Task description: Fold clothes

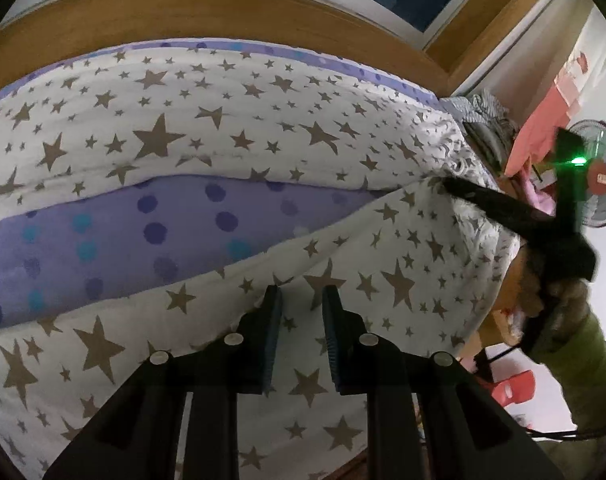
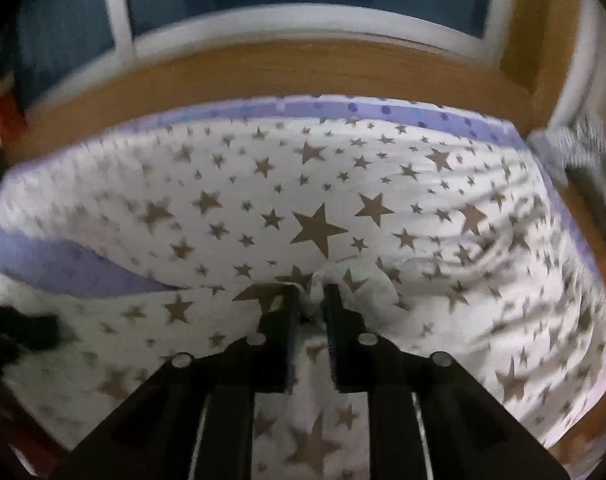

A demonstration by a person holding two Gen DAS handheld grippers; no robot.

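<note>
Right wrist view: my right tool [image 2: 310, 300] pinches a bunched fold of the star-print cloth [image 2: 319, 216], which lies spread over the purple dotted sheet [image 1: 151, 236]. My left tool [image 1: 302, 300] hovers over its near part, its 2 fingers spread and empty.

Left claw [image 1: 302, 292] parted; right claw [image 2: 311, 294] pinched closed.

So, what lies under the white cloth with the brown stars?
Under the white star cloth lies a purple dotted sheet; it shows in the gap between the folds and along the far edge. What lies under the rest of the cloth is covered, so I cannot tell.
</note>
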